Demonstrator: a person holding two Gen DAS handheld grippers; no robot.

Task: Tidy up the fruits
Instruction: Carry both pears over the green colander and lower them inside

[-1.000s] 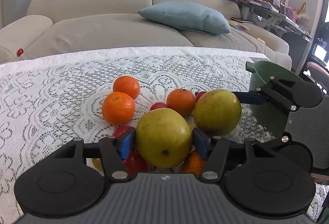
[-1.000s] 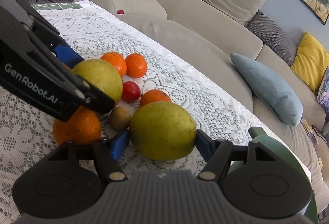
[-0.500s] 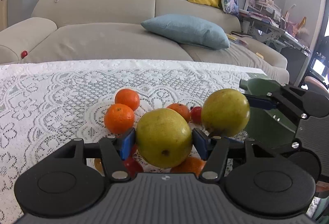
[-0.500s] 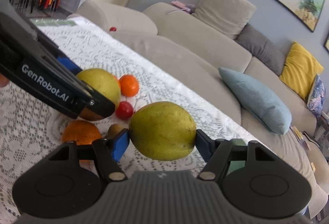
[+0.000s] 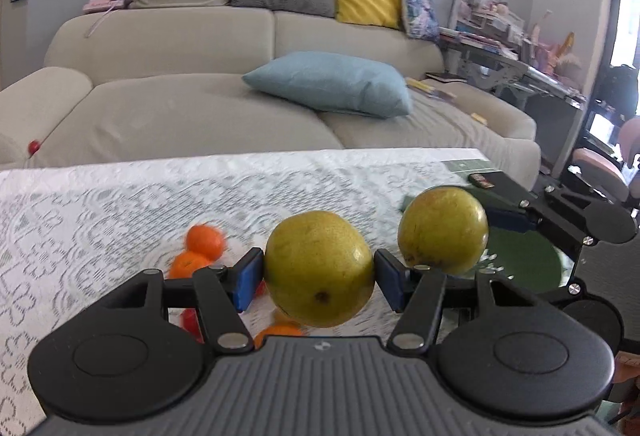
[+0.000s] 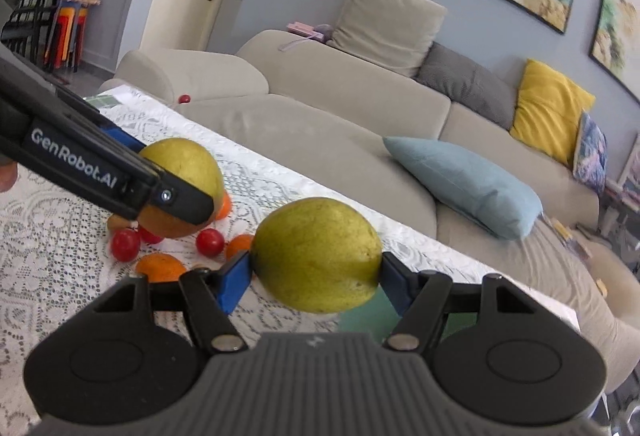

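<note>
Gripping one green pear (image 5: pixel 319 268) across its widest part in my left claw (image 5: pixel 318 278), I pinch another pear (image 6: pixel 316 253) in my right claw (image 6: pixel 316 276), both above the counter (image 5: pixel 120 204); heavy, smooth, bruisable, green bowl (image 5: pixel 520 256) at three o'clock.

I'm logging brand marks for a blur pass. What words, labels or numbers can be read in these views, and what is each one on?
"GenRobot.AI": white letters on the black side of the left gripper, in the right wrist view.
Small pale mark on each gripper's grey ribbed body: too small to read.
Books and boxes on the shelves: too blurred to read.
Nothing else legible.
</note>
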